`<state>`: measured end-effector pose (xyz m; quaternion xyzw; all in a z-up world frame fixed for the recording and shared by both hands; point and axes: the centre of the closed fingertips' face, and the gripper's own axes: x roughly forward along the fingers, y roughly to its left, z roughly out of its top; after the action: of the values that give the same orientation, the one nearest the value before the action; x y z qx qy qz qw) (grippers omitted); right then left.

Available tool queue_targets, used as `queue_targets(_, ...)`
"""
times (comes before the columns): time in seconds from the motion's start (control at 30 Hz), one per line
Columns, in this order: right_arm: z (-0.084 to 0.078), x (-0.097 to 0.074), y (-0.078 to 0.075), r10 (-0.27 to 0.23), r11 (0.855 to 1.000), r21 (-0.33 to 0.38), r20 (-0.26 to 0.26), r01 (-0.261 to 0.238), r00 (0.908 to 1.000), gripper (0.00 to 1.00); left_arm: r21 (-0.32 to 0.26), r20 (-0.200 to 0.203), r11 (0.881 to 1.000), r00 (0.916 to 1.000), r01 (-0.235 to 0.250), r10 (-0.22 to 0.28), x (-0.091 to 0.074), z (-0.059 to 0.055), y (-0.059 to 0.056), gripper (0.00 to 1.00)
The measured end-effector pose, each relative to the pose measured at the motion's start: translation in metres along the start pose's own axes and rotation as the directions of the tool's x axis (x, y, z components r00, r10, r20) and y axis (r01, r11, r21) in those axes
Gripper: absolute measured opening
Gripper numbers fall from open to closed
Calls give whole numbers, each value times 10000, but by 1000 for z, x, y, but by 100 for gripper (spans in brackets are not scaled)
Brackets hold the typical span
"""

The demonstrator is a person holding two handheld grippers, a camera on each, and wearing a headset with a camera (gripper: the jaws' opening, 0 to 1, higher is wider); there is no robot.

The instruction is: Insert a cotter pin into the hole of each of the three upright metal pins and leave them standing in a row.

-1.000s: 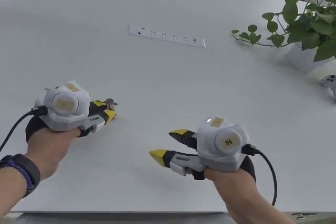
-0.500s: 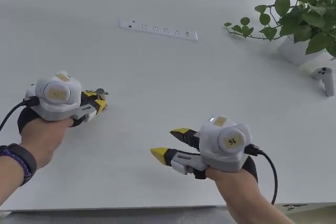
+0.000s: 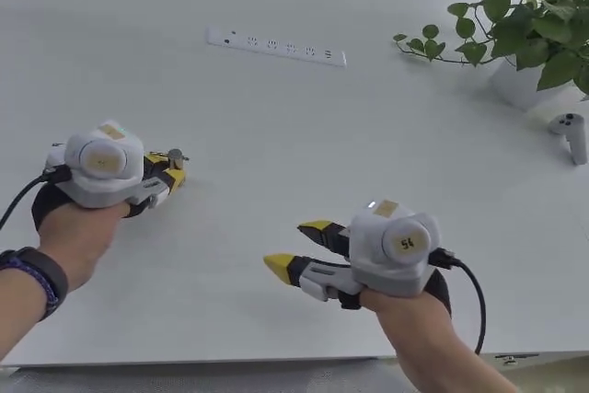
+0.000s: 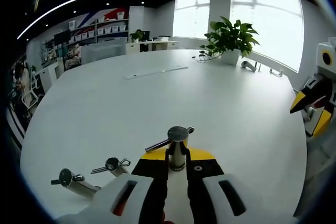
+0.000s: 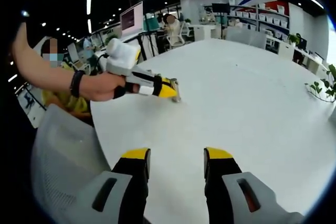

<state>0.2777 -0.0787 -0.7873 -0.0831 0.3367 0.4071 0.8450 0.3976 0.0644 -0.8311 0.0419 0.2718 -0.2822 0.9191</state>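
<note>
the left gripper (image 3: 172,172) sat low over the wide white workbench top (image 3: 304,135), toward the left side of the head view. its yellow-tipped black jaws were drawn in narrow on a silver round-headed metal pin (image 3: 175,157). in the left gripper view the jaws clamped the pin's shank, and the pin stood upright with its flat head above the jaw tips. a thin silver cotter pin (image 4: 159,143) ran crosswise through it just under the head and stuck out on both sides.

down and to the left of the jaws in that view lay a second silver pin (image 4: 112,164), with a looped cotter pin at its head. a third silver pin (image 4: 67,178) lay further out. both looked tipped over on the table, though the fisheye made that hard to judge.

the right gripper (image 3: 296,246) hung well apart from the left one and nearer the person. its jaws were spread wide over bare table top, with their yellow tips pointing leftward. the right gripper view showed the same wide gap, and beyond it the left gripper with the clamped pin.

far across the table lay a long white power strip (image 3: 276,47). at the right edge stood a green leafy plant in a white pot (image 3: 529,16), with a small white handheld controller (image 3: 572,133) just beside it.
</note>
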Motion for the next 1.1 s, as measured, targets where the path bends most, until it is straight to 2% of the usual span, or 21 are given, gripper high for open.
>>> queue_targets(0.5, 0, -1, 3, 65, 10000, 13, 6, -65, 10000, 43, -190, 26, 9998, 9999, -111, 111, 0, -2, -1, 11)
queue_targets(0.57, -1, -1, 3, 77, 10000, 14, 2, -77, 10000, 43, -243, -55, 9996, 9999, -119, 118, 0, -4, -1, 12)
queue_targets(0.6, 0, -1, 3, 82, 10000, 19, 20, -82, 10000, 43, -241, -243, 9996, 9996, -131, 125, 0, -8, -1, 12)
queue_targets(1.1, 5, 3, 6, 227, 9997, 22, 177, -227, 9996, 44, -552, -378, 9984, 9993, -86, 65, -10, -19, -2, 16)
